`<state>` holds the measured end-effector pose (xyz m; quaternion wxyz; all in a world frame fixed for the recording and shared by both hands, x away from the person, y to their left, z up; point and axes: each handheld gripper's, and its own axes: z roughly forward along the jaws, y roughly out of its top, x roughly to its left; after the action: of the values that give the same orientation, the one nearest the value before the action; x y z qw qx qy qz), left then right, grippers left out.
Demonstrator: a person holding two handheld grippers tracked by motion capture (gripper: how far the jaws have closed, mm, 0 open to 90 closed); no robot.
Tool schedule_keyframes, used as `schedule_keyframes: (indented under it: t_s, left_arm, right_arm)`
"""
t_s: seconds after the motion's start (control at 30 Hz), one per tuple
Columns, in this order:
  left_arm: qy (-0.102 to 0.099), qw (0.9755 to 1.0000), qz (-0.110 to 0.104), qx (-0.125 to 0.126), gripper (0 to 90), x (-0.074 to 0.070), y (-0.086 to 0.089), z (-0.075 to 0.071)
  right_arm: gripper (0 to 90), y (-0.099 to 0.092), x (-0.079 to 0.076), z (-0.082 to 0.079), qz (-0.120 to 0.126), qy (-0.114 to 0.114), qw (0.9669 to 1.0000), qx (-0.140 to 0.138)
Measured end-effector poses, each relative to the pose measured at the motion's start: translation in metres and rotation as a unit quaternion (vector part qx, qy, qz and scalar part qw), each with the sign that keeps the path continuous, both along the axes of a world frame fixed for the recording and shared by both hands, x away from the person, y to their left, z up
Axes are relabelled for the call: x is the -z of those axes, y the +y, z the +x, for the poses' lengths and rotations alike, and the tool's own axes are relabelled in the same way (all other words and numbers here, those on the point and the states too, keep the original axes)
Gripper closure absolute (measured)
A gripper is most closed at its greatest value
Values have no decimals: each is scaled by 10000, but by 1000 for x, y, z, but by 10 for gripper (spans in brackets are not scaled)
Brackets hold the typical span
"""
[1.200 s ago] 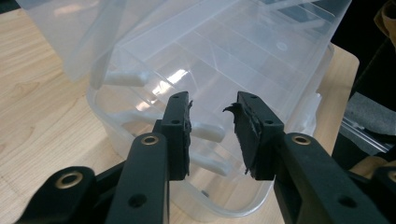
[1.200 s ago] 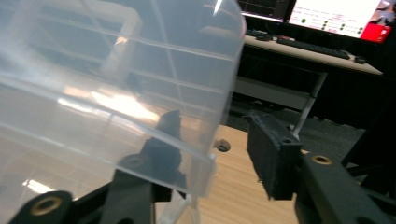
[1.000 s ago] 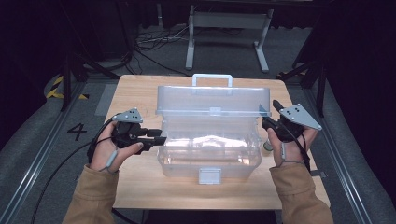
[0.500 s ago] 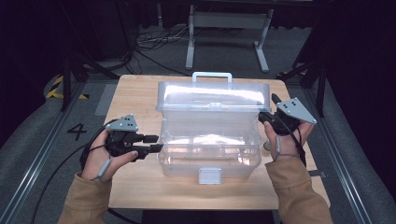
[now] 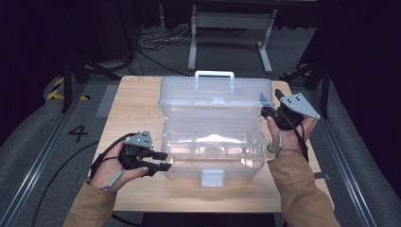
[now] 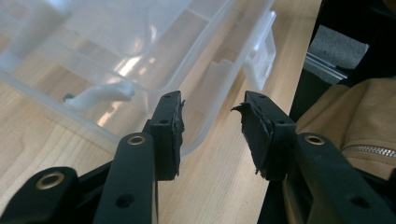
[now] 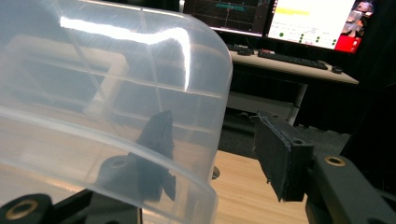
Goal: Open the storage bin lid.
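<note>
Clear plastic box (image 5: 213, 142) stands in the middle of the wooden table (image 5: 137, 99), its lid (image 5: 215, 97) raised at the far side. Left gripper (image 5: 163, 161), near the box's front left corner, has just been opening its jaws; nothing sits between them. Right gripper (image 5: 267, 106) straddles the lid's right edge with jaws apart, not pressing.

A clear storage box (image 5: 213, 137) with a white handle (image 5: 214, 74) and latch (image 5: 212, 177) sits on a pale wooden table (image 5: 137, 101) (light grain); black gripper jaws, tan sleeves (image 5: 302, 198), apparently grey floor
</note>
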<state>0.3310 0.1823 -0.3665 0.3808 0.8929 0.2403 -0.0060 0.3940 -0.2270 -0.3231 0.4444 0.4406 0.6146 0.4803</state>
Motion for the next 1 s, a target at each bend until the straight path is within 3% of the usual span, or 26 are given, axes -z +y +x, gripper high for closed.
schedule_keyframes:
  t_s: [0.27,0.63,0.83,0.93,1.0]
  left_arm:
    - [-18,9998,183,114,576,13,-8,3]
    - [11,9991,323,273,583,28,-22,9]
    - [-61,9987,381,323,645,32,-27,9]
    - [-15,9983,450,371,644,35,-29,9]
    - [89,9987,367,344,675,36,-31,10]
  right_arm:
    - [484,2,0,4,43,-151,9997,161]
    - [475,2,-3,9,-5,-91,9998,164]
    - [477,1,-5,12,21,-14,9999,137]
    - [474,1,-6,13,12,8,9999,133]
    - [467,2,-6,14,-23,-28,9998,186]
